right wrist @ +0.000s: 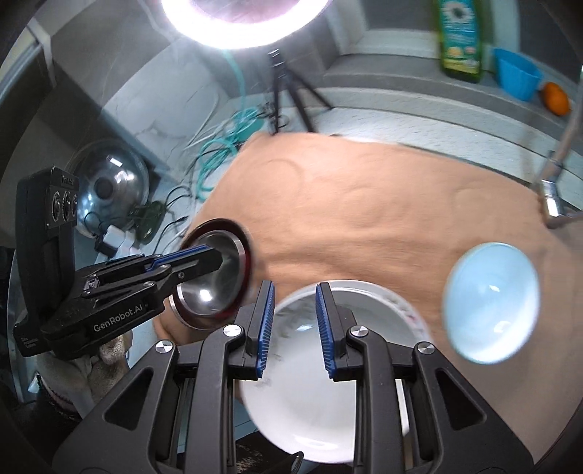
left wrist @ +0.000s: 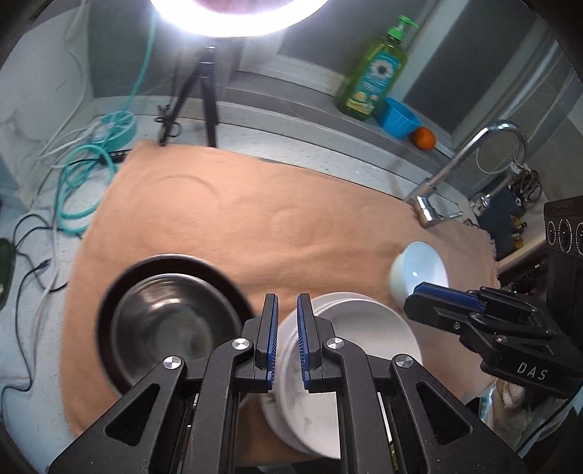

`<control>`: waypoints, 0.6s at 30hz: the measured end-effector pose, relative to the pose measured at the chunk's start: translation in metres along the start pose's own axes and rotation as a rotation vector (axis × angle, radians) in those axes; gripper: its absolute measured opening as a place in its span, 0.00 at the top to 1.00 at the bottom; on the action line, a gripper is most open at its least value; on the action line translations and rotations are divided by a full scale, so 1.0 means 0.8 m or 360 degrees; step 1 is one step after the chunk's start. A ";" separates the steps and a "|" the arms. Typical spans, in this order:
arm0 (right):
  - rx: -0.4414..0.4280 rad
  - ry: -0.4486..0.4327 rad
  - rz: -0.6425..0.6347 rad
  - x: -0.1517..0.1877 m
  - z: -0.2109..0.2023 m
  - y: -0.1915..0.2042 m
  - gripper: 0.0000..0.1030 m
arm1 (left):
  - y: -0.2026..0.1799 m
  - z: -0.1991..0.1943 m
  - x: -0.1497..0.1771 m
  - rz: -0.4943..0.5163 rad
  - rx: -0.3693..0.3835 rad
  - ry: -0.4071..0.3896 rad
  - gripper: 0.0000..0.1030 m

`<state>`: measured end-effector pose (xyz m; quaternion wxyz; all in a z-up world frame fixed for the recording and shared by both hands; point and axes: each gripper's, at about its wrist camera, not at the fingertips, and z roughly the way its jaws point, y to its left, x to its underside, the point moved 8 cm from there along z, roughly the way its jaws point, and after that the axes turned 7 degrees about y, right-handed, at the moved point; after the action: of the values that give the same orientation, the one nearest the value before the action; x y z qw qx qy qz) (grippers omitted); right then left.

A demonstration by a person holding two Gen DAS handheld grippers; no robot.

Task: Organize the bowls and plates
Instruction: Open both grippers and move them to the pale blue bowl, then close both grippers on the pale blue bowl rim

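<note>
we are in a home kitchen set up for recording. a speckled white counter [left wrist: 255,135] carries a chrome pull-out faucet [left wrist: 470,160], and on the grey ledge [left wrist: 313,98] behind it stand a green dish soap bottle [left wrist: 375,73], a blue plastic bowl [left wrist: 399,116] and an orange [left wrist: 423,138]. a peach towel [left wrist: 255,204] covers the counter and carries plates and bowls. a ring light [left wrist: 233,18] on a black tripod [left wrist: 200,94] and loose teal cables [left wrist: 87,171] mark the filming setup.
</note>
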<state>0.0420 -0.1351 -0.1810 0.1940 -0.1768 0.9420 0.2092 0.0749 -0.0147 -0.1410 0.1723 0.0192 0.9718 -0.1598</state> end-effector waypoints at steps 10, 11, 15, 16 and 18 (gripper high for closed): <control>0.0116 -0.0135 0.0263 0.026 -0.057 -0.115 0.62 | -0.075 0.043 -0.004 0.0116 0.0100 0.0091 0.91; 0.0137 -0.0146 0.0287 0.029 -0.061 -0.127 0.62 | -0.084 0.049 -0.005 0.0129 0.0111 0.0102 0.91; 0.0191 -0.0174 0.0368 0.043 -0.076 -0.172 0.62 | -0.106 0.068 -0.007 0.0162 0.0142 0.0139 0.91; 0.0199 -0.0178 0.0391 0.046 -0.078 -0.183 0.62 | -0.111 0.073 -0.009 0.0166 0.0147 0.0149 0.91; 0.0216 -0.0174 0.0430 0.052 -0.078 -0.203 0.62 | -0.123 0.083 -0.012 0.0180 0.0162 0.0167 0.91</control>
<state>0.0550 -0.3121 -0.2002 0.2267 -0.0231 0.9572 0.1786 0.0962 -0.1287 -0.1667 0.1288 0.0910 0.9674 -0.1979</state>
